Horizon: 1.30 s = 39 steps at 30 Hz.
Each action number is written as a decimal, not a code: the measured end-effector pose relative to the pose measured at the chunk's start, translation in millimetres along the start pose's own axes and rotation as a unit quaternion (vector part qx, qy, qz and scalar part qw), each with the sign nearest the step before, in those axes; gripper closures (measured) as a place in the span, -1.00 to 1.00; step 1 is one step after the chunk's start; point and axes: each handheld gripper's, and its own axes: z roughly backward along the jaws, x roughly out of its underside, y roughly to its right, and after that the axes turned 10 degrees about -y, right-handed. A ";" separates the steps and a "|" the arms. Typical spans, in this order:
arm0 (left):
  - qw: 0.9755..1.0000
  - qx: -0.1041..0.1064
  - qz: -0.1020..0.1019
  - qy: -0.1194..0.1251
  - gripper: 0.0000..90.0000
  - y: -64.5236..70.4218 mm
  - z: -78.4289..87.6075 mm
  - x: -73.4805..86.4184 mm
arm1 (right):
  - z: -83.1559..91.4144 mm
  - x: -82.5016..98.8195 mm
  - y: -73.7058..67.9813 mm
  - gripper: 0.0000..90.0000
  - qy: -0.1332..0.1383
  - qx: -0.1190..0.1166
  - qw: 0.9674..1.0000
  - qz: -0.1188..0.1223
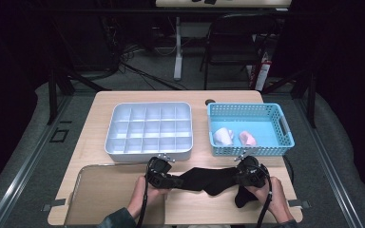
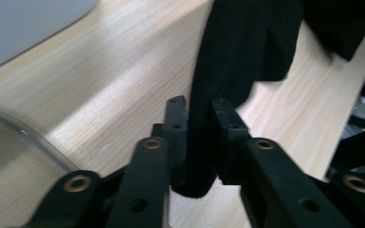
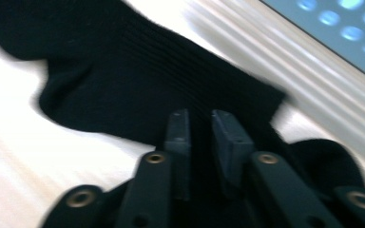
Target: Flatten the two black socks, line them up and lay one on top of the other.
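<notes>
High view: black sock (image 1: 204, 179) stretched across the near edge of the wooden table (image 1: 95, 142), between the two tongs. Left gripper (image 1: 167, 179) pinches one end; its jaws sit narrow with the fabric clamped between them, plain in the left gripper view (image 2: 198, 142). Right gripper (image 1: 242, 176) grips the other end, jaws narrow on the ribbed cloth (image 3: 199, 137); a loose part of the sock hangs below it.

Also present: white divided tray (image 1: 148, 128), compartments bare; blue basket (image 1: 250, 129) holding two pale rolled items (image 1: 223, 136).

Step in hand, by judgement: sock held at both ends, ready for folding. Next move likely calls for bringing one end over the other without losing either pinch.
</notes>
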 end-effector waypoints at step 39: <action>0.997 -0.062 -0.025 -0.024 0.77 -3.6 -3.1 1.8 | 24.1 33.5 39.2 0.08 0.060 -0.002 0.989 -0.135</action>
